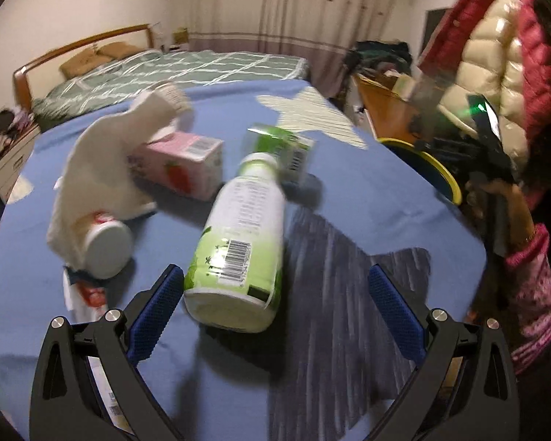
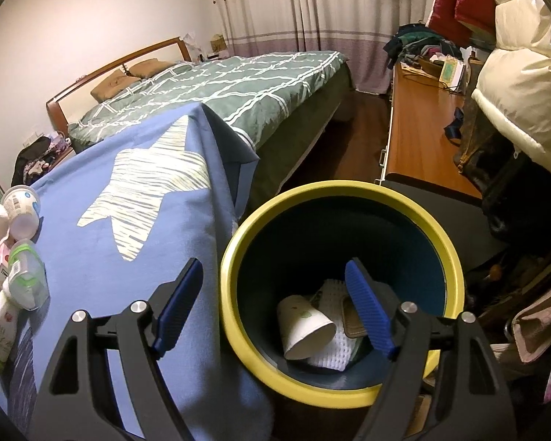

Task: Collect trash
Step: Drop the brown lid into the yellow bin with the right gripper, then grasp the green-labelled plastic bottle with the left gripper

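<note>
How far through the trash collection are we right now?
Partly done: a paper cup and white cloth already lie in the bin. Both grippers are open and empty; the left gripper straddles the green bottle. Pink carton, tissue and cups remain.

Open left claw [image 1: 275, 290] behind bottle [image 1: 238, 242]

A big bed [image 2: 216, 92] with a green checked cover stands by the long curtains [image 2: 312, 3]. A blue cloth [image 2: 187, 228] with a pale star [image 2: 147, 183] covers the table. Puffy coats [image 1: 496, 58] hang beside a wooden desk [image 2: 422, 136]
</note>
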Action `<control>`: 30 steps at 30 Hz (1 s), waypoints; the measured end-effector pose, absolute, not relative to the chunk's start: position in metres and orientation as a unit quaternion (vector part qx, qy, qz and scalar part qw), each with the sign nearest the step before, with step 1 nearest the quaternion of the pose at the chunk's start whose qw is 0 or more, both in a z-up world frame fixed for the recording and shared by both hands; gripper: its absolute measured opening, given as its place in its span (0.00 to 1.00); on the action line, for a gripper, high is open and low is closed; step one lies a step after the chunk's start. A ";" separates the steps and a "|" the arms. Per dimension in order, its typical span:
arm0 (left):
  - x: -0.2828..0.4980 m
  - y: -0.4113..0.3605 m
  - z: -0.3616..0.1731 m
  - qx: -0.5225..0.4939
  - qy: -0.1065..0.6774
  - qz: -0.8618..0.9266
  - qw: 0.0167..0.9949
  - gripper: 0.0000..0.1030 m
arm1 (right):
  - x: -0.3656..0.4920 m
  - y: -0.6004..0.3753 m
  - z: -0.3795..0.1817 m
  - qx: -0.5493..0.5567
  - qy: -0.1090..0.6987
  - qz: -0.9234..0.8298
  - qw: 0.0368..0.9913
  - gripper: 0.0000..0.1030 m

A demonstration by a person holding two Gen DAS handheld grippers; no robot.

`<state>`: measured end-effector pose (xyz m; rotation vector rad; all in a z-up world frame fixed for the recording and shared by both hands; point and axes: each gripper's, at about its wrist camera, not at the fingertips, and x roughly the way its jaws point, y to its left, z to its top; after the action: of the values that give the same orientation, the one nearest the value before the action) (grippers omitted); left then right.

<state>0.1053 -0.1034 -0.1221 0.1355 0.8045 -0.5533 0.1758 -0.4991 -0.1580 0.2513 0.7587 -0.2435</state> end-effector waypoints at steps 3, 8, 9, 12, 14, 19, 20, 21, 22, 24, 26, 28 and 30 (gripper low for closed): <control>0.106 -0.107 -0.121 0.081 0.381 -0.243 0.888 0.95 | 0.172 -0.501 -0.157 0.125 0.364 -0.117 0.915 0.73; 0.119 -0.103 -0.136 0.062 0.416 -0.226 0.879 0.83 | 0.168 -0.505 -0.156 0.133 0.358 -0.116 0.917 0.73; 0.121 -0.101 -0.139 0.054 0.424 -0.225 0.876 0.80 | 0.167 -0.505 -0.156 0.133 0.357 -0.116 0.917 0.73; 0.123 -0.102 -0.147 0.046 0.433 -0.219 0.873 0.73 | 0.166 -0.505 -0.156 0.134 0.357 -0.115 0.917 0.73; 0.121 -0.103 -0.151 0.052 0.432 -0.215 0.874 0.68 | 0.165 -0.505 -0.157 0.134 0.358 -0.113 0.917 0.73; 0.119 -0.099 -0.149 0.047 0.421 -0.205 0.882 0.64 | 0.165 -0.505 -0.158 0.136 0.357 -0.109 0.918 0.73; 0.119 -0.099 -0.149 0.045 0.418 -0.203 0.885 0.64 | 0.165 -0.504 -0.158 0.137 0.357 -0.107 0.918 0.73; 0.120 -0.098 -0.147 0.044 0.413 -0.201 0.887 0.64 | 0.165 -0.503 -0.158 0.136 0.357 -0.106 0.918 0.73; 0.119 -0.098 -0.147 0.045 0.412 -0.201 0.888 0.62 | 0.166 -0.502 -0.158 0.136 0.357 -0.104 0.918 0.73; 0.118 -0.097 -0.146 0.043 0.407 -0.203 0.889 0.55 | 0.166 -0.501 -0.158 0.134 0.358 -0.101 0.919 0.73; 0.117 -0.096 -0.145 0.044 0.406 -0.205 0.890 0.52 | 0.167 -0.500 -0.159 0.132 0.359 -0.100 0.919 0.73; 0.115 -0.099 -0.144 0.058 0.401 -0.203 0.891 0.52 | 0.167 -0.500 -0.159 0.132 0.359 -0.098 0.919 0.73; 0.112 -0.100 -0.140 0.071 0.392 -0.198 0.896 0.52 | 0.166 -0.500 -0.158 0.132 0.358 -0.098 0.919 0.73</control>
<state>0.1123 -0.1004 -0.1401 0.1468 0.8115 -0.4111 0.1661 -0.4995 -0.1581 0.2718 0.7365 -0.2012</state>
